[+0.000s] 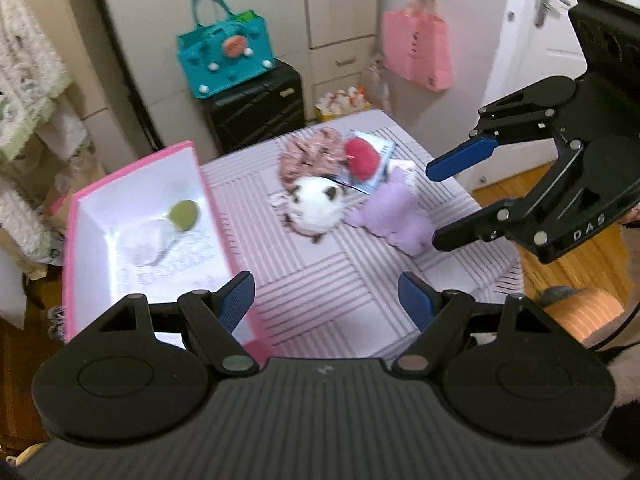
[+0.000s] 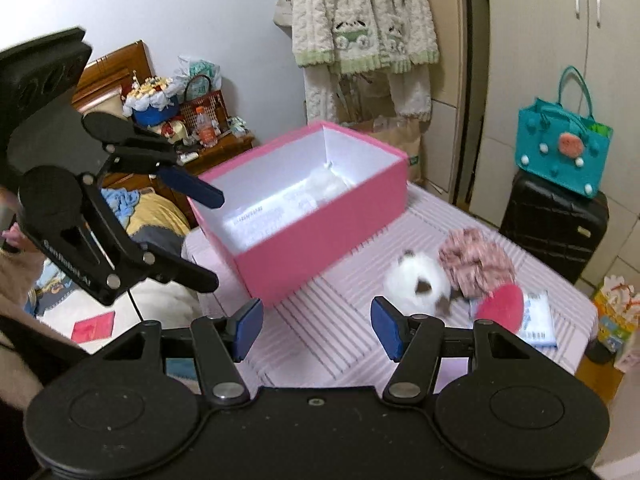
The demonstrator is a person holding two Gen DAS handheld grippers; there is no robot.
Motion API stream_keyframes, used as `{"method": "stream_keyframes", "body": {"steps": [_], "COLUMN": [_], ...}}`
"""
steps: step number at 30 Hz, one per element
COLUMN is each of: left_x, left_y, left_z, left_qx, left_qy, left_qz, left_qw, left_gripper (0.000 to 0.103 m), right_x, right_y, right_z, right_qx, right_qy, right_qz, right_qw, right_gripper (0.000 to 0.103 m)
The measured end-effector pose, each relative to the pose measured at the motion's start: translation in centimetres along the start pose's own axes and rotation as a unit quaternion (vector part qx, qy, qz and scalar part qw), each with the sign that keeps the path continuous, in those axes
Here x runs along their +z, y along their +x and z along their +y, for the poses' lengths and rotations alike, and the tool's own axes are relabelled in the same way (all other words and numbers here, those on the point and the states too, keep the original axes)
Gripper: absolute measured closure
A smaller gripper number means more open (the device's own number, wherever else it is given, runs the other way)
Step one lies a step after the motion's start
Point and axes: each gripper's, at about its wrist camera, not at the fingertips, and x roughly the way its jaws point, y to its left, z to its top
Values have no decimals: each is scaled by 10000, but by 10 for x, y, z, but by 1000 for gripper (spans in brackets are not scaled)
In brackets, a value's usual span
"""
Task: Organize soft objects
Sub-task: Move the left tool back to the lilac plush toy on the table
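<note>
An open pink box (image 1: 84,208) (image 2: 320,236) stands at the table's left; inside lie a green round pad (image 1: 183,214) and a white soft thing (image 1: 140,246). On the striped table (image 1: 320,292) lie a white plush (image 1: 318,206) (image 2: 416,280), a pink scrunchie (image 1: 308,156) (image 2: 476,260), a red puff (image 1: 362,156) (image 2: 502,306) and a purple plush (image 1: 394,216). My left gripper (image 1: 326,300) (image 2: 214,236) is open and empty near the box. My right gripper (image 2: 316,326) (image 1: 434,204) is open and empty, above the table beside the purple plush.
A white packet (image 2: 540,320) lies under the red puff. A black suitcase (image 1: 256,106) with a teal bag (image 1: 226,56) stands behind the table. A pink bag (image 1: 418,50) hangs on the wardrobe. Wooden floor (image 1: 568,256) lies to the right.
</note>
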Motion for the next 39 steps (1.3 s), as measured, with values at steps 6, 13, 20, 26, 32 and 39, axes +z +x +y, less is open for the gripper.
{"method": "stream_keyframes", "body": {"steps": [6,13,20,26,32,39], "left_x": [0,-5,-1,0,1,0], "left_y": [26,68,102,143,171,197], "left_z": [-18,-32,-46,-47,-45,-46], "left_qx": [-363,-785,-872,-1314,-1153,-1182], "left_qy": [55,-143,-218,-719,-1073,-1359], "left_qz": [246,388,101,196,23,-24], "left_qw": [9990,9961,9959,9885,9875,9836], "left_gripper": [25,25,25,25,25,25], "right_x": [-36,-78,-106,-117,-121,-132], "right_y": [7,28,55,89,99,105], "right_z": [-10,-27,-38,-46,-52,-56], "right_qx": [-259,-669,-1425,-1860,-1901,-1884], "right_qy": [59,122,-52,-298,-62,265], "right_qz": [180,139,-189,-241,-418,-684], "right_qw": [9995,9976,9896,9818,9808,9794], "right_gripper": [37,36,33,28,25,25]}}
